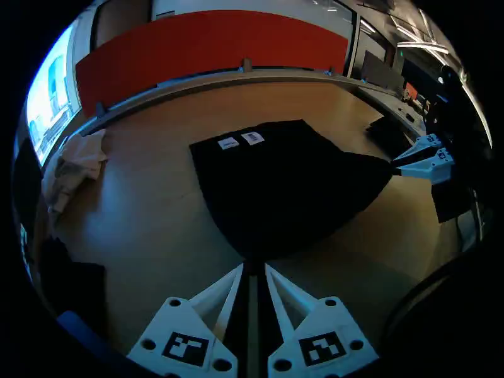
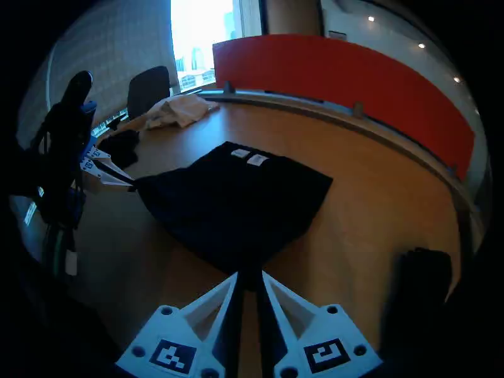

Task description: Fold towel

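- We see the towel [image 1: 283, 183], black, lying mostly flat on the wooden bench [image 1: 157, 214], w/ two white tags [image 1: 240, 140] near its far edge
- L claw [image 1: 255, 268]: fingers almost together, pinching the towel's near corner betw. them
- R claw [image 2: 250, 275]: same, fingers closed down on another corner, only a thin slit left
- In the right gripper view we see the L claw at the towel's left corner, cloth drawn to a point there
- Pale heap [image 1: 75, 164] of cloth sits well apart from the towel, by the bench edge
- Red panel [image 1: 208, 44] stands along the bench's far side
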